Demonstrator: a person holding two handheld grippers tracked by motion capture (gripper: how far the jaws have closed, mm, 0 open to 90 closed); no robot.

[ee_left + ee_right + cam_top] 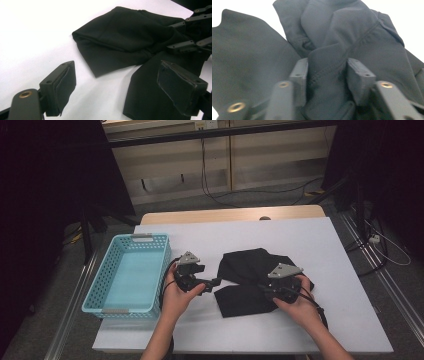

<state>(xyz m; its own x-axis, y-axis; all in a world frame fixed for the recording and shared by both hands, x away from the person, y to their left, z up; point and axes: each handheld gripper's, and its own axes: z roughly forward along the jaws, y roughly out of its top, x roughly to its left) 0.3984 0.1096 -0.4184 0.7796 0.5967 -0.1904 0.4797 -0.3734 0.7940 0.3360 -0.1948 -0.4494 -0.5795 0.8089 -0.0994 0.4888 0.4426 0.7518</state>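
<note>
A black garment [250, 270] lies crumpled on the white table [330, 250], folded into a thick lump with a flatter flap toward me. My left gripper [215, 282] stands open just left of the flap, and in the left gripper view [120, 80] the flap's edge lies between its wide-apart pads [66, 82] without touching them. My right gripper [265, 289] rests on the garment's right part. In the right gripper view a stitched ridge of the garment [362, 37] is bunched between the jaws of that gripper [327, 75], touching both pads.
A light blue perforated basket [95, 295] stands at the table's left edge, close beside my left hand. The table's wooden back edge [230, 215] runs behind the white surface. Beyond it are cables on the floor and dark stands at both sides.
</note>
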